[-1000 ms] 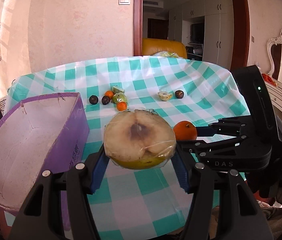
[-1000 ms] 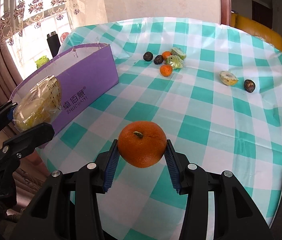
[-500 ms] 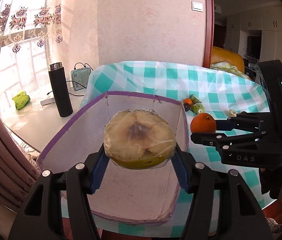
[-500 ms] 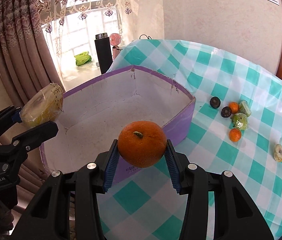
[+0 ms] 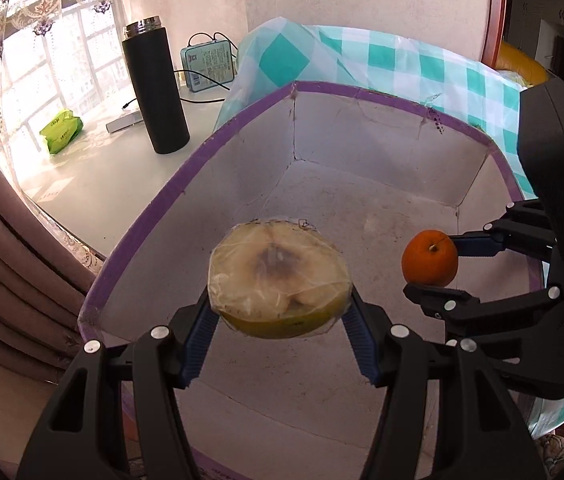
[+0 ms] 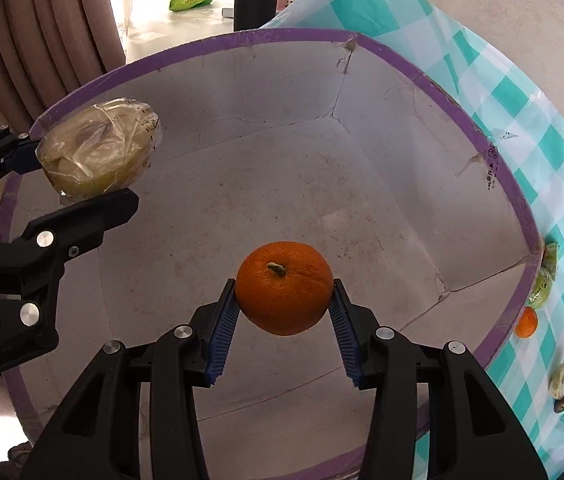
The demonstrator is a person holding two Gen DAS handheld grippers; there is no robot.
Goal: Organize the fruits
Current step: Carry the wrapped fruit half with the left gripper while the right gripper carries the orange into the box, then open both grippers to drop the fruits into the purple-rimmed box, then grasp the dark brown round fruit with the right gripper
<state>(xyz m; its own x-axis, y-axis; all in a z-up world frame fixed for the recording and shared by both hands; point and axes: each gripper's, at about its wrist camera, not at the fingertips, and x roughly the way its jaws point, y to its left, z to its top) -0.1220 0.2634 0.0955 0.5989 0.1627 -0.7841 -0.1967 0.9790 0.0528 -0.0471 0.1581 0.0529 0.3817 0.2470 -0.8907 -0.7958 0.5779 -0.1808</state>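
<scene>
My left gripper [image 5: 280, 320] is shut on a plastic-wrapped half pomelo [image 5: 280, 280], cut face up, held over the inside of the purple-rimmed cardboard box [image 5: 366, 92]. My right gripper [image 6: 284, 300] is shut on an orange [image 6: 284, 288], also above the box floor [image 6: 282, 184]. The orange [image 5: 430, 263] and right gripper [image 5: 438, 268] show in the left wrist view at right. The pomelo [image 6: 98, 152] and left gripper [image 6: 78, 168] show in the right wrist view at left. Nothing lies inside the box.
Small fruits lie on the checked tablecloth [image 6: 558, 152] beyond the box's right wall: a small orange [image 6: 527, 322], green wrapped pieces [image 6: 542, 290], a pale piece [image 6: 559, 376], a dark fruit [image 6: 562, 404]. A black flask [image 5: 156, 84] and green packet [image 5: 60, 131] stand on the windowsill.
Both grippers have swung left from over the tablecloth to above the box and now tilt down into it. Both still hold their fruits.
</scene>
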